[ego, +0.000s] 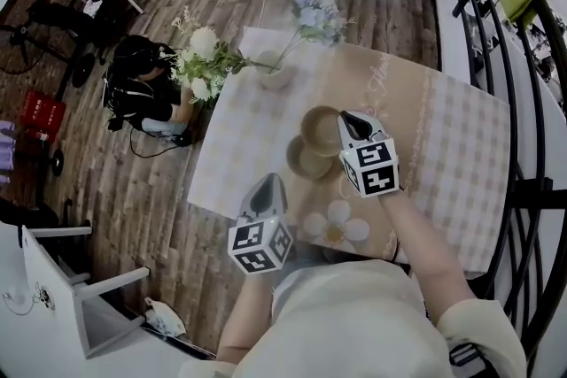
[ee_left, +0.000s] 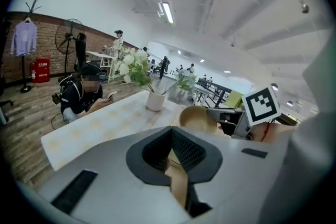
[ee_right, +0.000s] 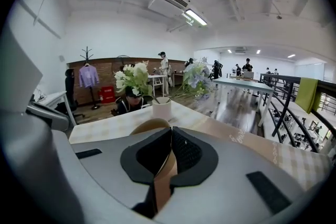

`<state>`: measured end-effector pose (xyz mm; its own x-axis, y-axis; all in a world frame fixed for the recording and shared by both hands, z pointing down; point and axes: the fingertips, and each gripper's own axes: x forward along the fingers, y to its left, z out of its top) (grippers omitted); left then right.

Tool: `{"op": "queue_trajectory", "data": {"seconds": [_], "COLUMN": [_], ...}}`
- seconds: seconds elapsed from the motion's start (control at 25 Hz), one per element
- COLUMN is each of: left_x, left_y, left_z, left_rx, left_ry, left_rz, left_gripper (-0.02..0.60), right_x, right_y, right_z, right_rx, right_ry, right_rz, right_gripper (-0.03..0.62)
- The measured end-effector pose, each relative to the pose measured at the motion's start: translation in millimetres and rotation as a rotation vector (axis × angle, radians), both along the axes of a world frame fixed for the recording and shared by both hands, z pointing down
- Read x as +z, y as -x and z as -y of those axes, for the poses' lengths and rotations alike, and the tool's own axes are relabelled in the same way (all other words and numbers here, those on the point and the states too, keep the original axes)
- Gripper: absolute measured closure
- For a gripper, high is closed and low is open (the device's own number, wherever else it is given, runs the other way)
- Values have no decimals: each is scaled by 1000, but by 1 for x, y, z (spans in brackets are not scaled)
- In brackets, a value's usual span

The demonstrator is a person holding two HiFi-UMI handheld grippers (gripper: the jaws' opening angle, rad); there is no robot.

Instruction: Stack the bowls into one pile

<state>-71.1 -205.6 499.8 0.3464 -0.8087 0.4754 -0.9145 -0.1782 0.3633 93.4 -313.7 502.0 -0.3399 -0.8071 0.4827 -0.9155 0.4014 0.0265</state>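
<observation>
left side: the left gripper (ego: 271, 181) hovers over the near-left edge of the table (ego: 461, 146). its tongs are pressed together, and the left gripper view (ee_left: 170, 136) shows nothing pinched. it stands apart from both bowls and has no part in the current step.

centre: two tan bowls sit close to the middle of the table, in front of the vase (ego: 273, 71). the lower bowl (ego: 302, 164) rests on the cloth. the held bowl (ego: 319, 127) overlaps its far rim in the head view and appears lifted and tilted in the left gripper view (ee_left: 197, 119).

right side: the right gripper (ego: 347, 121) pinches the right wall of the held bowl. in the right gripper view (ee_right: 169, 139) the wall passes between the pads as a thin tan strip, and the rim (ee_right: 149, 124) shows above them.

step in hand, as judged: carrying one bowl onto the other.

next move calls for:
- shifting the held bowl toward the person until it is centred over the lower bowl.
- levelling it.
- lowering it until it nests.
- spreading the right tongs only after that.
</observation>
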Motion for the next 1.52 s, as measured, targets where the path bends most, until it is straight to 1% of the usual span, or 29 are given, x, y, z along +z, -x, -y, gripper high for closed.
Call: {"op": "queue_trajectory", "data": {"seconds": [0.48, 0.84, 1.08, 1.24, 1.4, 1.52], "left_x": [-1, -2, -4, -1, -1, 0], "left_y": [13, 15, 11, 11, 11, 10], "left_z": [-17, -27, -33, -37, -39, -40], "left_rx": [-46, -62, -49, -46, -50, -58], "left_ry": [-1, -8, -10, -5, -3, -4], "left_rz": [11, 11, 19, 29, 31, 33], "left_gripper": [577, 577, 577, 577, 577, 577], "right_x": [23, 40, 51, 65, 72, 77], "right_y": [27, 40, 35, 35, 32, 26], "right_z": [-23, -35, -35, -38, -44, -48], "right_rx": [-61, -90, -63, -66, -78, -73], "right_ry": [47, 72, 79, 109, 129, 140], "right_rz": [6, -23, -40, -68, -95, -84], "right_gripper": [586, 586, 585, 585, 567, 549]}}
